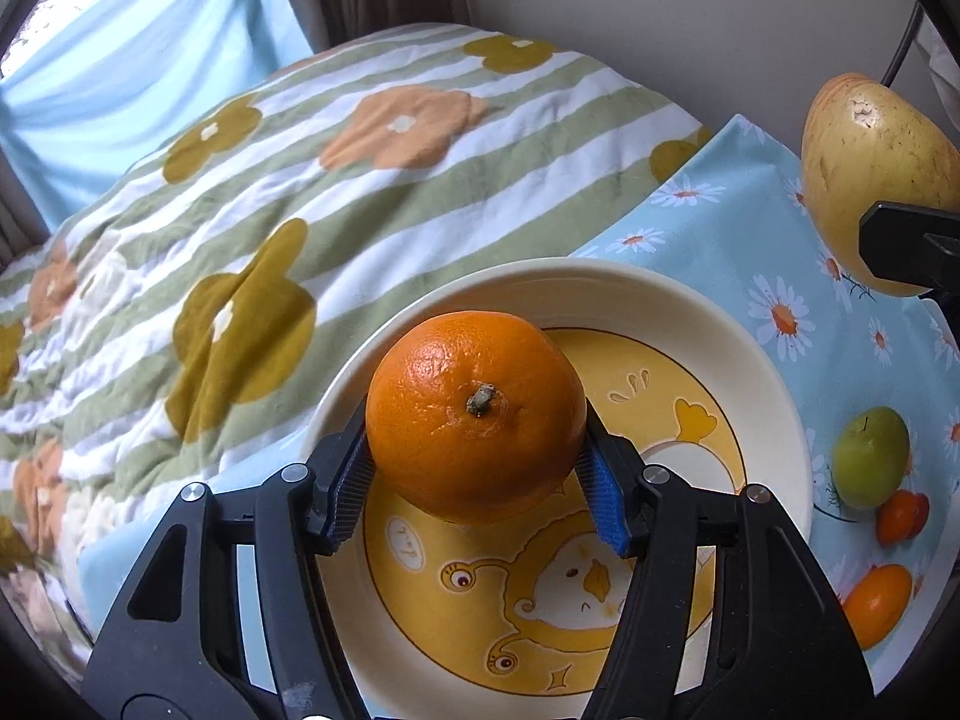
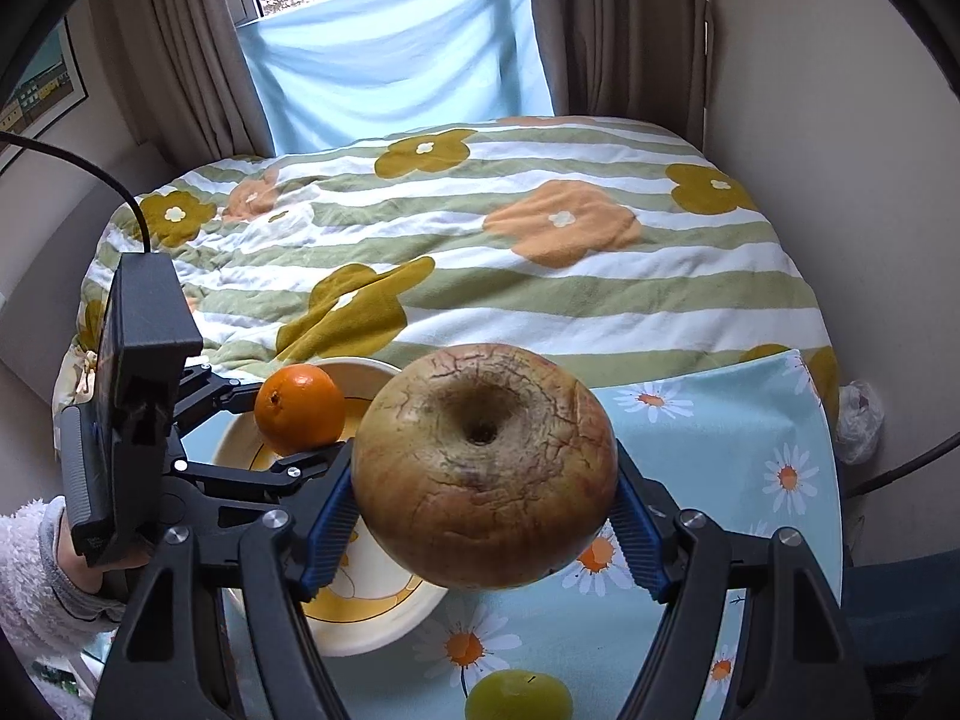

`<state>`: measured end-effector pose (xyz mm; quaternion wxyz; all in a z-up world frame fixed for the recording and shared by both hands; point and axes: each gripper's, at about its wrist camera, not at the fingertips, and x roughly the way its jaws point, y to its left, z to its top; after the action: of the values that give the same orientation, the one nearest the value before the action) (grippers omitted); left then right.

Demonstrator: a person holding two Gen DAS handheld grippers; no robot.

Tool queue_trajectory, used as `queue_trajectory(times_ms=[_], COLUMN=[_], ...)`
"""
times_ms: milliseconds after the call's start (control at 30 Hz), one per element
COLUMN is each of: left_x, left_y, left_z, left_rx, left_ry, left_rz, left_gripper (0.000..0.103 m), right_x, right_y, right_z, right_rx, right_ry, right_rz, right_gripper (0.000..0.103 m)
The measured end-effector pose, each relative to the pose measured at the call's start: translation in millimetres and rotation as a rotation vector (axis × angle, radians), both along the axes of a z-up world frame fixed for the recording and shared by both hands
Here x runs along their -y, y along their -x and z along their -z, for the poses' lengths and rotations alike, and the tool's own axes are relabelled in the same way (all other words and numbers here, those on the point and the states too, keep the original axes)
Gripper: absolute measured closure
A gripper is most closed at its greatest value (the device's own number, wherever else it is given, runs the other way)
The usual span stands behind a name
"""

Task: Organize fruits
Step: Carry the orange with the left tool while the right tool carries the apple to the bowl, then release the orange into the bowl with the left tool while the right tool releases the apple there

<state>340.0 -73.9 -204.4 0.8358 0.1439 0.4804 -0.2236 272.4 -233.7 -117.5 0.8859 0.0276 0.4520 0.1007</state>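
My left gripper (image 1: pixel 477 480) is shut on an orange (image 1: pixel 474 414), stem up, held over the near left part of a cream plate (image 1: pixel 708 318) with a yellow duck drawing. My right gripper (image 2: pixel 483 516) is shut on a large yellowish apple (image 2: pixel 483 468) with cracked skin, hanging above the daisy cloth to the right of the plate (image 2: pixel 384 618). In the right wrist view the left gripper (image 2: pixel 300 438) and its orange (image 2: pixel 300 408) show over the plate's far side. In the left wrist view the apple (image 1: pixel 870 174) appears at the upper right.
A light blue daisy-print cloth (image 1: pixel 720 228) covers the table. On it lie a small green fruit (image 1: pixel 870 456), a red-orange small fruit (image 1: pixel 900 516) and an orange oval fruit (image 1: pixel 879 603). A striped flower blanket (image 2: pixel 480 252) lies behind. A person's fleecy sleeve (image 2: pixel 36 588) is at the left.
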Motion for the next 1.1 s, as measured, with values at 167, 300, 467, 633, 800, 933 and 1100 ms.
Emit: queue_trajectory(times_ms=[167, 300, 467, 633, 800, 933, 1100], left_x=[4.2, 3.2, -7.6, -33.3, -63.0, -83.3, -103.4], left_y=[2.6, 3.4, 6.6, 16.5, 29.3, 43.7, 61.3], left_z=[-4.8, -19.6, -30.4, -42.3, -52.4, -56.9, -57.3], left_rx=[0.028, 0.052, 0.058, 0.052, 0.061, 0.064, 0.052], left_ry=[-0.001, 0.035, 0.026, 0.055, 0.049, 0.033, 0.035], left_rz=[0.024, 0.026, -0.013, -0.09, -0.173, -0.228, -0.284], left_gripper=[0.001, 0.0, 0.0, 0.0, 0.0, 0.0, 0.0], right_x=[5.4, 8.7, 5.9, -1.6, -16.0, -30.3, -49.0], right_y=[-2.8, -1.9, -2.2, -4.7, -9.3, -12.9, -16.8], right_z=[3.7, 1.0, -5.3, -9.1, -7.9, 3.0, 23.6], right_rx=[-0.011, -0.008, 0.003, 0.014, 0.016, -0.007, -0.045], right_ry=[-0.004, -0.011, -0.008, -0.002, 0.013, 0.024, 0.044], right_rz=[0.029, 0.035, 0.017, -0.032, -0.106, -0.171, -0.252], right_gripper=[0.032, 0.032, 0.032, 0.032, 0.032, 0.032, 0.032])
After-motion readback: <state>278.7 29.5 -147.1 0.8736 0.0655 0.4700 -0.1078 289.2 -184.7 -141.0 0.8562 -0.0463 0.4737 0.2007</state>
